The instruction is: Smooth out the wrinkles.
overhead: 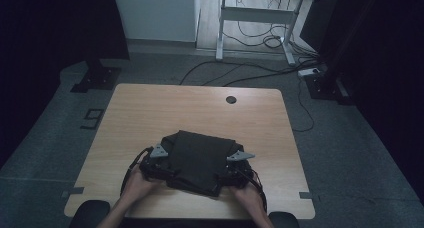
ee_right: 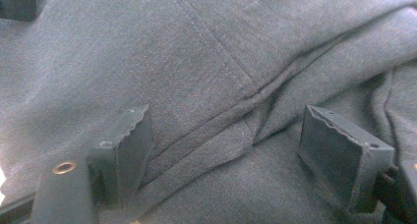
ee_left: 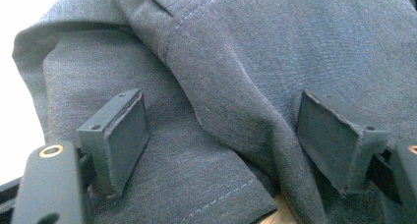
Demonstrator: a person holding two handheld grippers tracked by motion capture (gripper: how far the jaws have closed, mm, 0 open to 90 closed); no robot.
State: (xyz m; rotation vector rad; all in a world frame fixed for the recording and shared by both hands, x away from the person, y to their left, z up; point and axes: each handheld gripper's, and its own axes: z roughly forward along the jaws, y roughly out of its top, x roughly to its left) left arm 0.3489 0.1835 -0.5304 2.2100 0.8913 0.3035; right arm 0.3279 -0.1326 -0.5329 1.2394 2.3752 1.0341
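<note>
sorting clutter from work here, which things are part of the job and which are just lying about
In the job: dark garment on the wooden table; left gripper and right gripper, both open at its edges.

Lying about: white desk frame, floor cables, tape marks.

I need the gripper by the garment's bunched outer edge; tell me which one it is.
The left gripper: its own view shows the dark garment folding round to bright background, while the right gripper faces unbroken cloth.

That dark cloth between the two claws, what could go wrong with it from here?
Both the left gripper and right gripper stand open over thick folds of the dark garment. Closing might pinch several layers, so the fold could bunch. It also lies near the table edge and might slip off.
</note>
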